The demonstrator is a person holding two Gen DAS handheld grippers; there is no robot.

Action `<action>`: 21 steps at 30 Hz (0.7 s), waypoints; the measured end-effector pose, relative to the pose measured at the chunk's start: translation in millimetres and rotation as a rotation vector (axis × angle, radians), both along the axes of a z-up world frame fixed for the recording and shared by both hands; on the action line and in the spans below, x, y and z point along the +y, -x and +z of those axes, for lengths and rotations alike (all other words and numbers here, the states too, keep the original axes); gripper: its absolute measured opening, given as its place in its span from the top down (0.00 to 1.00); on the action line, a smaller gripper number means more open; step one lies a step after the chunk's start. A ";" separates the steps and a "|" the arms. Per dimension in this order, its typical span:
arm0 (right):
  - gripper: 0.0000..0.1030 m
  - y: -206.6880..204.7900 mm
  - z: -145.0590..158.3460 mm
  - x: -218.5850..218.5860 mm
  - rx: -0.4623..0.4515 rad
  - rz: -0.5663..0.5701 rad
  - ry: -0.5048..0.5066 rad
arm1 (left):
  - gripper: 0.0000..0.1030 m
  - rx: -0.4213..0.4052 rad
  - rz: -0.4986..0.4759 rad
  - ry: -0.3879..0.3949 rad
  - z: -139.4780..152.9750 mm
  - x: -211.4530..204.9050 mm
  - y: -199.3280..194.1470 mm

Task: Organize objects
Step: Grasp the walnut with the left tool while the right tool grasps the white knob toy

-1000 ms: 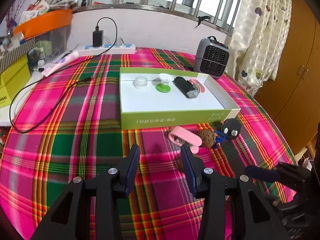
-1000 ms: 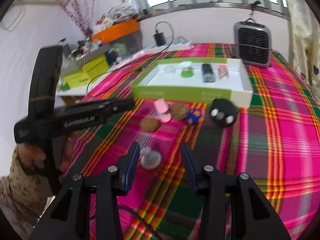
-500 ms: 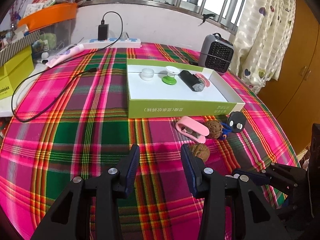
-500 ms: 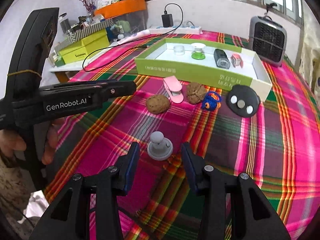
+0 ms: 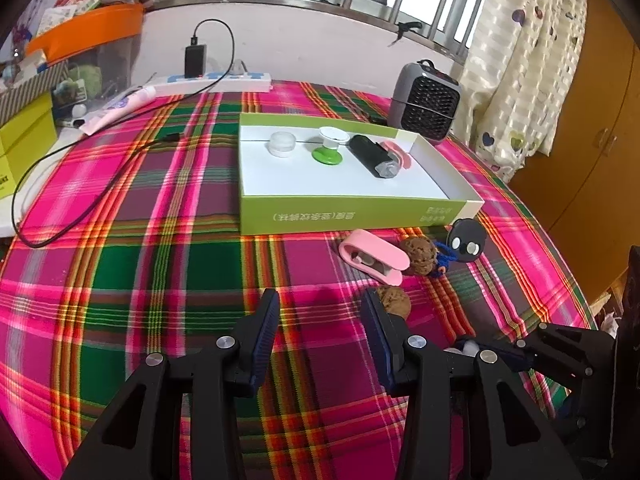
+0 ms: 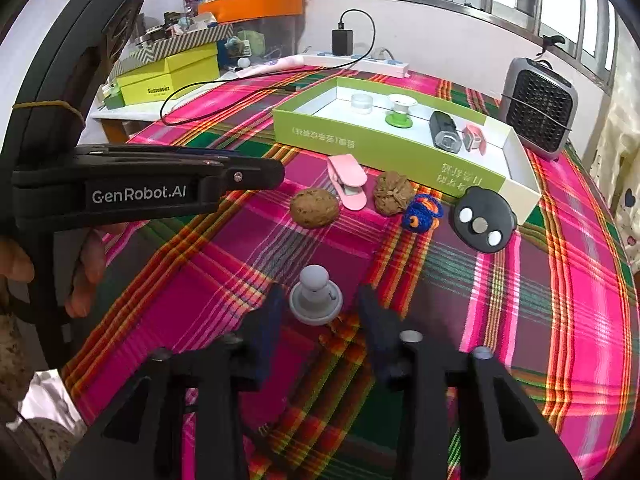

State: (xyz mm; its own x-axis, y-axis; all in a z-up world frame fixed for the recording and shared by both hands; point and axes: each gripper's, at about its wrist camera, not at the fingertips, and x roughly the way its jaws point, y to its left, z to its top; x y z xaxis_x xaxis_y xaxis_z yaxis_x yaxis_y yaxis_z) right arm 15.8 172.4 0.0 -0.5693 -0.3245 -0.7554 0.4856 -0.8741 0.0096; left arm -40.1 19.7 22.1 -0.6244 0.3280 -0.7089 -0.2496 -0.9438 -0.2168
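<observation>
my right gripper [image 6: 318, 300] is down over the plaid cloth [image 6: 540, 320] and its jaws are closing, with the small grey knob stopper [image 6: 316, 296] sitting between the fingers; the pads do not press on it, a sliver of cloth shows on each side. my left gripper [image 5: 320, 316] hovers half wide, nothing between its fingers, only cloth under it. just past its right finger lies a walnut [image 5: 394, 300], beyond that a pink clip [image 5: 374, 256], a second walnut [image 5: 418, 250], a blue cord knot [image 5: 446, 258] and a black round remote [image 5: 466, 238], all in a row beside the green box [image 5: 352, 218]. inside the box, along its far wall: a clear jar [image 5: 282, 143], a green-based stopper [image 5: 330, 148], a black cylinder [image 5: 372, 156] and a pink piece [image 5: 400, 154].
</observation>
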 end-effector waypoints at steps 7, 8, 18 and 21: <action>0.76 1.4 0.3 8.5 -0.003 -0.024 0.022 | 0.60 -0.001 -0.042 -0.014 1.0 8.2 0.1; 0.76 1.8 0.3 9.5 -0.002 -0.027 0.023 | 0.60 -0.003 -0.046 -0.016 0.9 8.9 0.2; 0.76 6.3 0.1 24.2 0.001 -0.077 0.019 | 0.60 -0.010 -0.128 -0.011 -2.4 29.1 0.5; 0.76 6.6 0.0 28.0 0.002 -0.085 0.016 | 0.60 -0.011 -0.142 0.004 -4.0 35.5 1.9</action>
